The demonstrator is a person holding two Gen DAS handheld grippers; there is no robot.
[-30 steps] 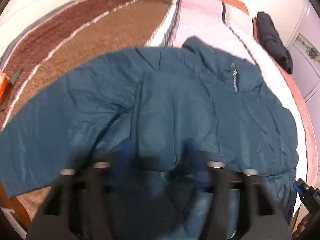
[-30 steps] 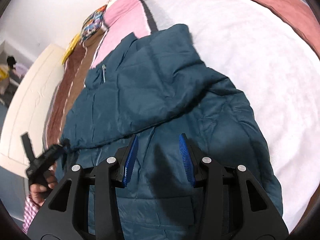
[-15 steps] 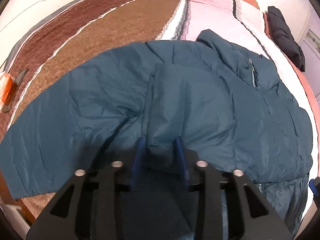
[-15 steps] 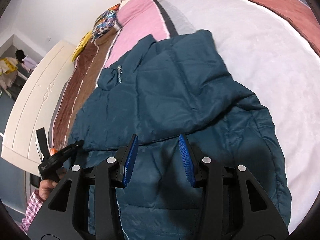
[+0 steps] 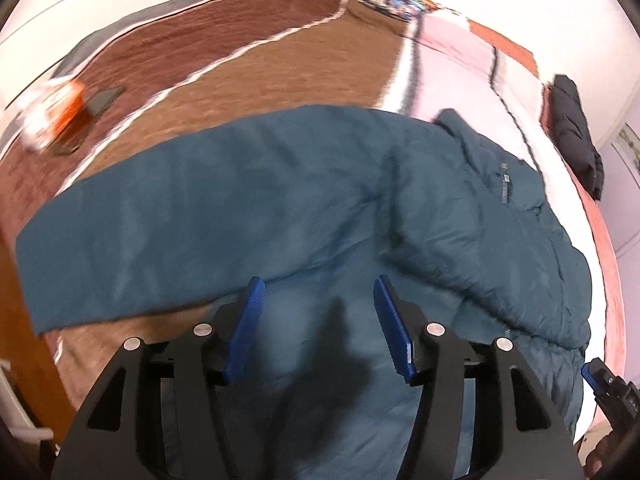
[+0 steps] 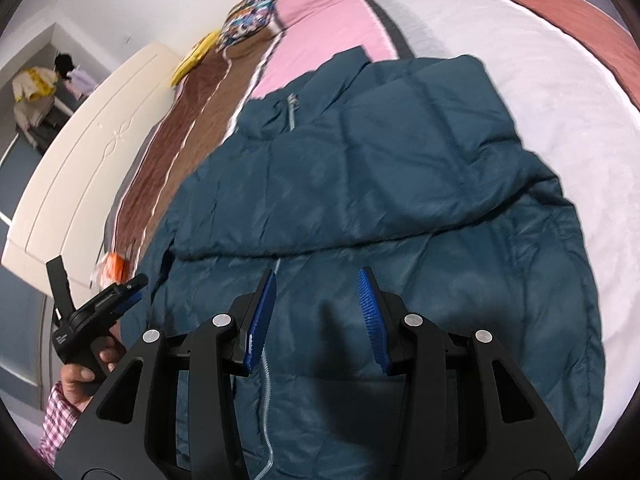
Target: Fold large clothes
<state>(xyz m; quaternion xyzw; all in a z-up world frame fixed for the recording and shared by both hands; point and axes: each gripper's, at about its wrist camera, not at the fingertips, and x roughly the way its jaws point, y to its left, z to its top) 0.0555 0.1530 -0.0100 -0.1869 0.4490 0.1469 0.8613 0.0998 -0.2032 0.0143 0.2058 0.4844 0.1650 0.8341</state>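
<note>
- Nearest to the left wrist camera, the left gripper (image 5: 318,320) is standing with its blue pads apart and nothing between them. Half a second ago these pads were pinching a fold of the teal fabric; the jaws have just been opening, so the fold is now released.
- The right gripper (image 6: 316,314) is also standing apart over the front of the jacket, just beside the zipper (image 6: 267,376), and it is holding nothing. Its gap is looking the same as in the earlier views.
- The teal puffer jacket (image 5: 460,240) is lying spread on the bed (image 6: 540,92), with its collar pointing away from the person. One sleeve (image 6: 400,168) is lying folded across the chest. The other sleeve (image 5: 180,216) is now stretching out flat to the left side over the brown blanket (image 5: 280,72).
- I am judging that the sleeve fold is finished, or that the left sleeve is being laid out before its own fold; the body is not yet folded.
- Farther away, a dark garment (image 5: 576,136) is resting near the bed edge, well apart from the jacket.
</note>
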